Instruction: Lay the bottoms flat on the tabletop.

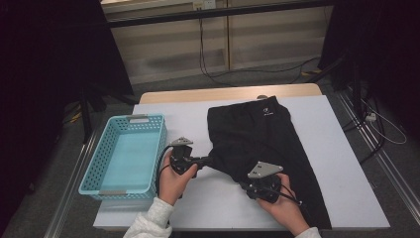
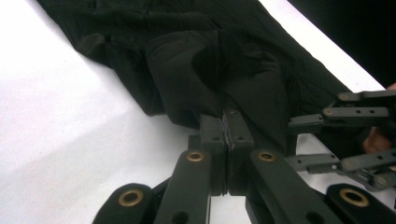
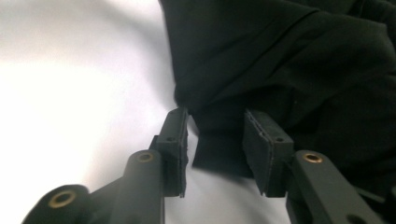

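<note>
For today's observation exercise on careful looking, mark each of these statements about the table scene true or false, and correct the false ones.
1. The left hand-held gripper is shut on an edge of the black garment. True.
2. The right hand-held gripper is clamped tight on the cloth. False: its jaws stand apart, with a fold of the black garment between them.
3. The blue basket holds folded clothes. False: nothing lies in it.
4. The basket stands to the left of the garment in the high view. True.
5. The garment lies on a white table surface. True.
6. The garment is red. False: it is black, with a small white mark near its top.
</note>
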